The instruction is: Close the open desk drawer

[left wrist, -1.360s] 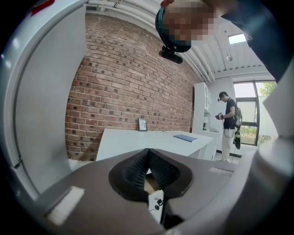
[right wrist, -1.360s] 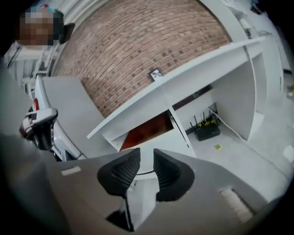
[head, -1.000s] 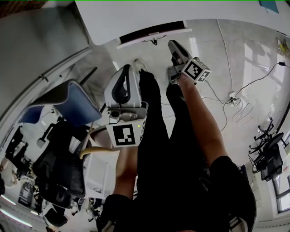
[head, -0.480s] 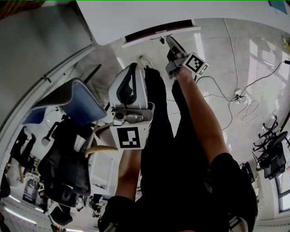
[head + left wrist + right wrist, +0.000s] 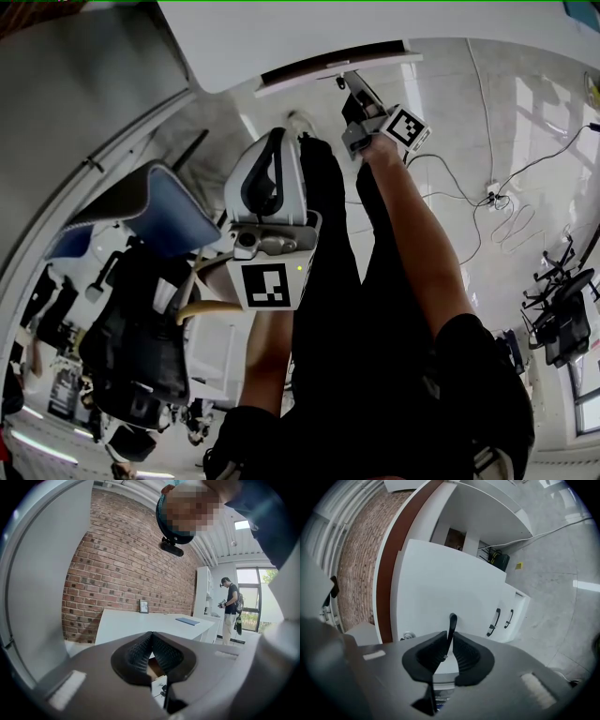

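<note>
The open drawer (image 5: 328, 67) juts out under the white desk top (image 5: 281, 37) at the top of the head view. My right gripper (image 5: 352, 86) reaches up to its front. In the right gripper view the white drawer front (image 5: 440, 583) fills the middle, and its thin black handle (image 5: 452, 623) stands between the pads of my right gripper (image 5: 449, 644). The jaws have just been closing and now pinch that handle. My left gripper (image 5: 275, 142) hangs lower, beside the person's legs. It is shut on nothing, and the pads of the left gripper (image 5: 151, 641) meet.
Further drawer fronts with black handles (image 5: 497, 620) sit right of the held one. A blue chair (image 5: 155, 211) and black office chairs (image 5: 131, 347) stand at the left. Cables (image 5: 487, 202) trail on the floor at the right. A person (image 5: 230, 606) stands far off by a white table (image 5: 150, 623).
My right gripper has moved up to the drawer front and rolled. Its jaws have closed round the handle. The left gripper has barely shifted.
</note>
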The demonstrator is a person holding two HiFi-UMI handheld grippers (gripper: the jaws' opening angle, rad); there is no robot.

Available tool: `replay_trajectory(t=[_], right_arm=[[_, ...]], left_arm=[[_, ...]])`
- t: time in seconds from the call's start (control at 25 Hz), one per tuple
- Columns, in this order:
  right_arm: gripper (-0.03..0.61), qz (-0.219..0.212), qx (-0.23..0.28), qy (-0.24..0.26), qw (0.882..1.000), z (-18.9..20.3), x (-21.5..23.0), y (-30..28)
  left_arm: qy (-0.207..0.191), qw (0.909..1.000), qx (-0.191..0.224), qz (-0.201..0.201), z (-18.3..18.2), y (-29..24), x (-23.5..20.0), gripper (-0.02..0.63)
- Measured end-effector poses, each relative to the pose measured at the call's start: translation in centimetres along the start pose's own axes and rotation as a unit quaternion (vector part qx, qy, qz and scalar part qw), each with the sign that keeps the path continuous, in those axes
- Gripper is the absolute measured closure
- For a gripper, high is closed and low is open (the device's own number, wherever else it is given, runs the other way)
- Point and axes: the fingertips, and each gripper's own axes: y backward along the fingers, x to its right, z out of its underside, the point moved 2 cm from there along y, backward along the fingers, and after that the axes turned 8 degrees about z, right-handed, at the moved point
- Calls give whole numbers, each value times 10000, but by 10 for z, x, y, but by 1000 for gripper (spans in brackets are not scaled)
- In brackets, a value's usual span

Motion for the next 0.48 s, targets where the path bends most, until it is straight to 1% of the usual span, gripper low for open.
replay_trajectory(t=[0.12,0.48], right_arm=[[537,-128,-23,-58,9999,1,-3,2],[541,-280,-30,-151,9995,-2,-8,4]], left_arm=[[33,10000,4,2,0,1,0,598],[43,10000,48,15,-2,3,-3,598]])
